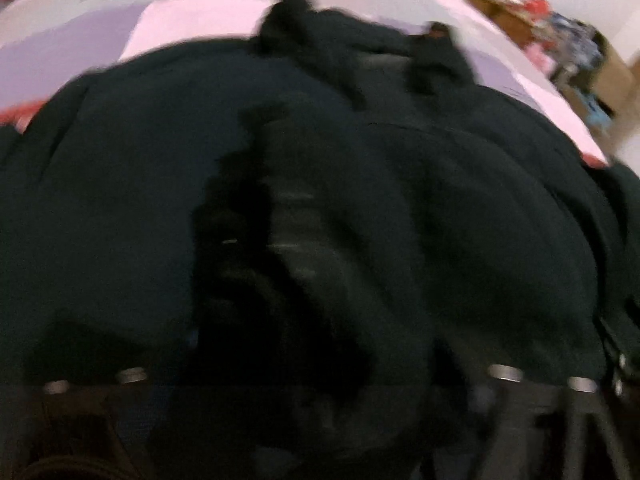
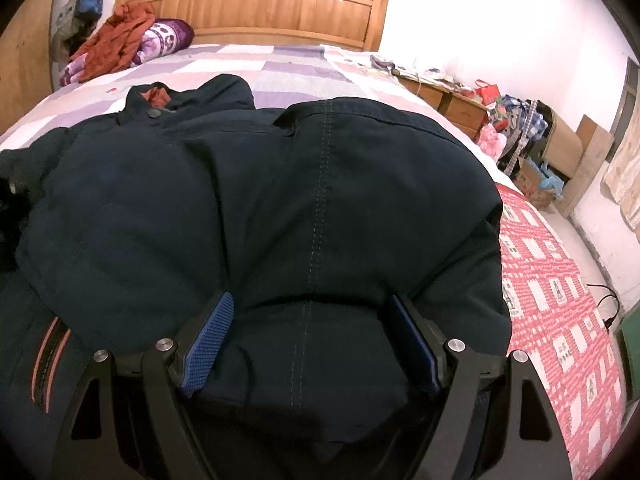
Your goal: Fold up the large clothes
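A dark navy jacket (image 2: 248, 200) lies spread over the bed (image 2: 280, 68), its collar toward the headboard (image 2: 256, 4) and its bulk reaching the bed's near edge. The right gripper (image 2: 310, 328) stands wide open, low over the jacket near a stitched seam (image 2: 318, 208), with cloth bulging between its blue pads (image 2: 212, 332); whether the pads press the cloth cannot be told.

The left wrist view is badly blurred. The jacket (image 1: 140, 200) fills most of it, with the pink and lilac quilt (image 1: 192, 20) beyond. The left gripper (image 1: 304, 264) is only a dark smear against the cloth, so I cannot tell whether it is open, closed or holding anything.

An orange garment (image 2: 116, 40) and a purple pillow (image 2: 168, 36) sit at the bed's far left corner.
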`<state>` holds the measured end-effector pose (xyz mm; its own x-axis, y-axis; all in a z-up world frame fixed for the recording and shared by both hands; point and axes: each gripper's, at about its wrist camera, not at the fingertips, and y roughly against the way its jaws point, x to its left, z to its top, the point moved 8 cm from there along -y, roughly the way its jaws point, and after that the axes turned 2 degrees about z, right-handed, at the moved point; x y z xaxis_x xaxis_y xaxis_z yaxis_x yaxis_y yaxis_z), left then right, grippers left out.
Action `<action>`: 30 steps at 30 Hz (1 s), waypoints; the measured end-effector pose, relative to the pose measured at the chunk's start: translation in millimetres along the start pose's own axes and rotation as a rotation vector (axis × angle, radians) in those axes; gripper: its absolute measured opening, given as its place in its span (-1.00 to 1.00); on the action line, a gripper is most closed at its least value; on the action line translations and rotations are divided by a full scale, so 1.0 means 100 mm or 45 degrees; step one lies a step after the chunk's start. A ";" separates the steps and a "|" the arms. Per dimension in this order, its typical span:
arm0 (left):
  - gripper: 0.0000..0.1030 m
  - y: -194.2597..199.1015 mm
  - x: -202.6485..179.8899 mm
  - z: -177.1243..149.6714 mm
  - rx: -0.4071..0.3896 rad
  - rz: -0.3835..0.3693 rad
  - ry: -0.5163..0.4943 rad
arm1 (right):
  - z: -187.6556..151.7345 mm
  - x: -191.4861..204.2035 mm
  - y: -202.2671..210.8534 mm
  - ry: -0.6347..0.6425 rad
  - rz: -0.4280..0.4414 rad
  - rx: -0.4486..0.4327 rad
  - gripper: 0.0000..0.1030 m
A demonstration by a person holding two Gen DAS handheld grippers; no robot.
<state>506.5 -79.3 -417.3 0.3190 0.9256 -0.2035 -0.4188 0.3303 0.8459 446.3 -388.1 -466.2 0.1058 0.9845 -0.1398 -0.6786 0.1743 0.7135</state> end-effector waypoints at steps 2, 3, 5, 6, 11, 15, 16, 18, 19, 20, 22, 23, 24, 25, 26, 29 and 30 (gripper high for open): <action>-0.09 0.07 -0.08 -0.04 -0.014 0.007 -0.038 | 0.00 0.00 0.00 -0.006 0.007 0.000 0.59; -0.15 0.14 -0.10 -0.07 -0.028 0.004 -0.048 | 0.00 -0.01 0.01 -0.007 0.013 0.005 0.59; -0.17 0.27 -0.06 -0.17 -0.040 -0.004 -0.049 | 0.01 -0.01 0.05 0.007 0.023 0.022 0.59; -0.17 0.35 -0.02 -0.26 -0.050 -0.007 -0.048 | 0.00 -0.01 0.11 0.024 0.039 0.030 0.59; 0.14 0.46 0.32 -0.46 -0.079 0.041 0.000 | -0.12 -0.02 0.52 0.081 0.091 -0.022 0.59; 0.33 0.66 0.43 -0.35 -0.156 0.079 0.079 | -0.27 -0.12 0.60 0.069 0.083 0.002 0.59; 0.33 0.73 0.43 -0.31 -0.186 0.097 0.073 | -0.24 -0.17 0.63 0.042 0.080 -0.007 0.59; 0.46 0.95 0.37 -0.20 -0.281 0.112 0.048 | -0.10 -0.27 0.76 -0.018 0.070 -0.087 0.59; 0.54 1.04 0.29 -0.12 -0.325 0.110 0.026 | 0.01 -0.32 0.84 -0.041 0.054 -0.140 0.59; 0.65 1.09 0.21 -0.03 -0.359 0.097 0.006 | 0.10 -0.36 0.88 -0.059 0.035 -0.177 0.59; 0.82 1.07 -0.07 0.16 -0.385 0.050 -0.053 | 0.29 -0.41 0.85 -0.089 0.024 -0.194 0.59; 0.83 0.97 -0.24 0.25 -0.368 0.042 -0.093 | 0.37 -0.41 0.79 -0.102 0.025 -0.183 0.59; 0.83 0.88 -0.33 0.29 -0.347 0.034 -0.114 | 0.46 -0.40 0.70 -0.107 0.022 -0.167 0.59; 0.83 0.71 -0.44 0.32 -0.305 0.035 -0.141 | 0.52 -0.36 0.62 -0.096 0.028 -0.149 0.59; 0.83 0.57 -0.48 0.30 -0.261 0.062 -0.161 | 0.56 -0.32 0.53 -0.076 0.038 -0.122 0.59; 0.89 -0.02 -0.27 0.15 -0.053 0.229 -0.200 | 0.56 -0.23 0.17 0.013 0.017 0.004 0.59; 0.89 -0.08 -0.20 0.12 -0.053 0.196 -0.191 | 0.50 -0.28 0.03 0.049 -0.029 0.066 0.59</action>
<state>513.8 -102.9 -413.4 0.3702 0.9289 0.0052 -0.5064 0.1971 0.8395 477.2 -413.9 -425.8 0.0921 0.9790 -0.1821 -0.6378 0.1985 0.7442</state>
